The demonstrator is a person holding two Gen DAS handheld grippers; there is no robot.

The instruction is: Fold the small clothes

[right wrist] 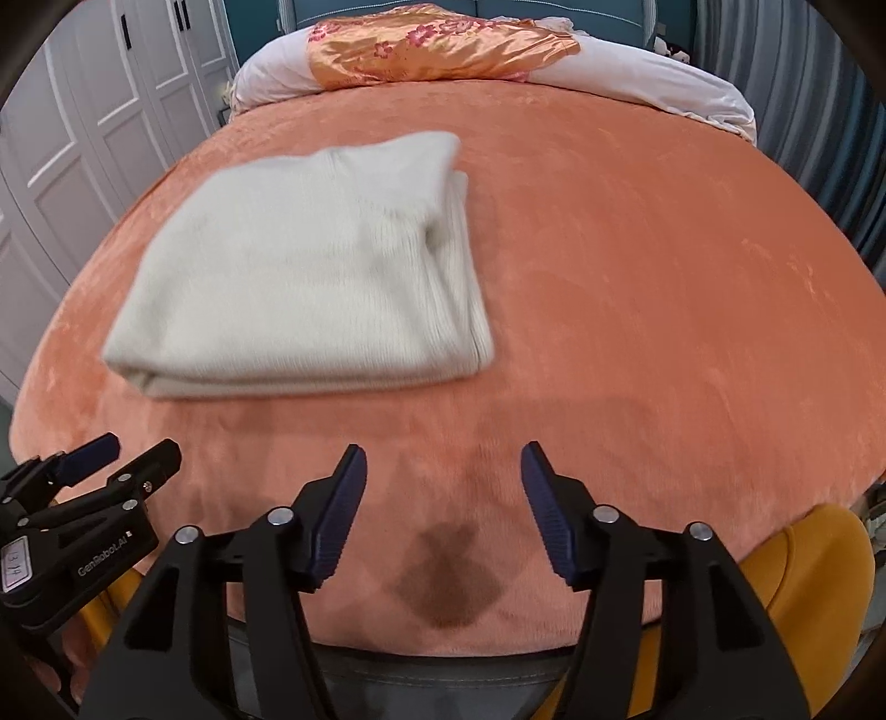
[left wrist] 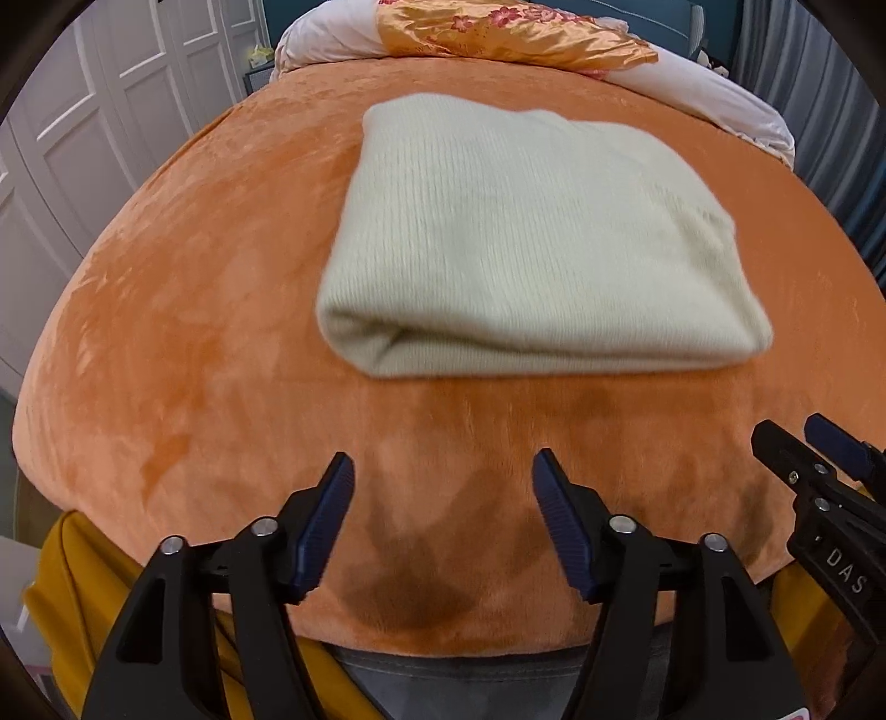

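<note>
The left gripper (left wrist: 443,471) has its jaws spread wide with nothing between them, hanging over the near edge of the orange blanket (left wrist: 166,343) and touching no cloth. The right gripper (right wrist: 443,465) is spread just as wide and also empty, above the same near edge. The folded cream sweater (left wrist: 531,243) lies flat on the blanket, beyond both grippers and well apart from them; it sits left of centre on the bed. The left view shows the rolled near fold of the sweater; the right view shows its stacked layers along the right edge. Each view catches the other gripper at its side. At the far end lies a white pillow (right wrist: 637,77) with an orange flowered cloth (right wrist: 443,50) over it. White cupboard doors (right wrist: 83,138) stand to the left. Nothing lies between grippers and sweater.
</note>
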